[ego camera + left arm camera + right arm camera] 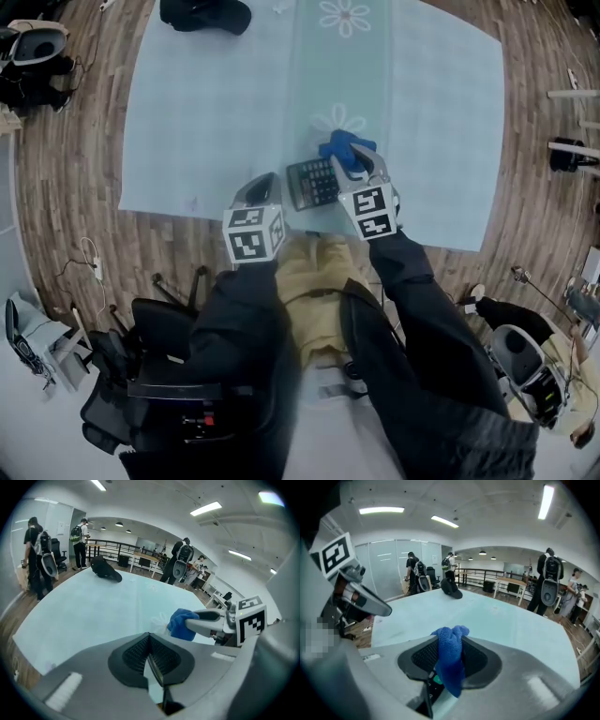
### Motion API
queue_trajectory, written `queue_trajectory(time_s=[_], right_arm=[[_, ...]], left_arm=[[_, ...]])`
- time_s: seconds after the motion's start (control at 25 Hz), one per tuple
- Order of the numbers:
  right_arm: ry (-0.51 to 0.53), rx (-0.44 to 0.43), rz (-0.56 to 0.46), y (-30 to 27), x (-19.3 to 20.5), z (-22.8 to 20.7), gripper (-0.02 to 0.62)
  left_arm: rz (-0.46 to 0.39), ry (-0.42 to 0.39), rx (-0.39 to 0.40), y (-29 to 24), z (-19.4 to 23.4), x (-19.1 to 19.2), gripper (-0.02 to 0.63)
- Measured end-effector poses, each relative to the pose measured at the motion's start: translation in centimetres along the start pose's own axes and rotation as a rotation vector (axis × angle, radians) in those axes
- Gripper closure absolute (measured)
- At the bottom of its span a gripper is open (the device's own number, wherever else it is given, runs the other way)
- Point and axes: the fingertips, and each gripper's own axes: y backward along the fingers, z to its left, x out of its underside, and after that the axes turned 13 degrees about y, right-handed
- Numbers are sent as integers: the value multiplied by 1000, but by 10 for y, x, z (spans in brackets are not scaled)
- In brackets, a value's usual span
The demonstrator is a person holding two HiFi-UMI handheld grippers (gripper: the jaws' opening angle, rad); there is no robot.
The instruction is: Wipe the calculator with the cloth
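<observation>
The dark calculator (pixel 312 183) lies on the pale blue table cover (pixel 187 112), close to its near edge. My right gripper (pixel 357 159) is shut on the blue cloth (pixel 343 146), which bunches up above the calculator's far right corner. The cloth (pixel 450 660) hangs between the pads, and calculator keys (pixel 436 682) show just beneath. My left gripper (pixel 271 181) sits right beside the calculator's left edge with its pads (pixel 161 660) pressed together and nothing visible between them. Whether it touches the calculator I cannot tell. From the left gripper view, the cloth (pixel 181 623) shows ahead to the right.
A black bag (pixel 204 14) rests at the table's far side. The cover has a paler centre strip with flower prints (pixel 344 16). Wooden floor surrounds the table, with chairs (pixel 159 347) behind me. Several people (pixel 182 564) stand beyond the far edge.
</observation>
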Motion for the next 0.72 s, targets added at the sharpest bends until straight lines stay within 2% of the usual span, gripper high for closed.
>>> queue_trajectory(time_s=[0.16,0.28,0.6,0.72], right_arm=[[21,-141,63,-32,23,44,471],[19,-203,85,-21,35,83,471],[41,-373,35,10,34,142,471],[-39,-429,10,21,26,152,471]], left_arm=[[13,17,-28,-12,16,-6,609],[14,27,-39,-4,21,6,609],[-5,27,-34,5,19,9,609],[-13,32,-40,8,21,8,609]])
